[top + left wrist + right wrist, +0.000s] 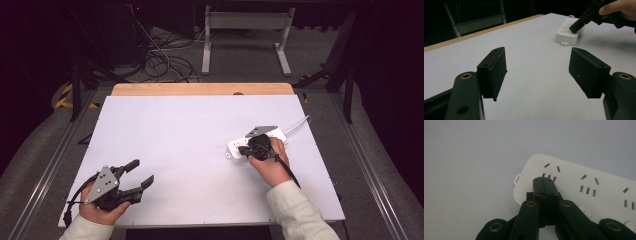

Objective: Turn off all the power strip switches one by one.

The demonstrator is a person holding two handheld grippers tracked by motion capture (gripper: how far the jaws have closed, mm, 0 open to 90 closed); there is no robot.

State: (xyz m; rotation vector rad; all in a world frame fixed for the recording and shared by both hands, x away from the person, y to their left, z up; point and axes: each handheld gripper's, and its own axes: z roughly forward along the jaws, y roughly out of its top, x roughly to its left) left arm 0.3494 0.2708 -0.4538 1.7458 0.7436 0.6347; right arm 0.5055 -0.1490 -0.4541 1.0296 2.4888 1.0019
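One power strip [256,142] lies on the right of the white counter [190,150] — a rigid, light plastic bar with a smooth shell, likely to slide when pushed; best gripped across its narrow sides. Right tool [546,179], jaws closed and empty, presses its top by the end socket. Left tool [141,174] gapes wide, well apart. No legible writing.

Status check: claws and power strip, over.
Right claw shut, empty, tips on the white power strip at its end socket. Left claw open, empty, apart. Nothing in the way.

black gripper [141,180] | grey triangular plate, brass rivets | black cables | pale sleeves [300,212]
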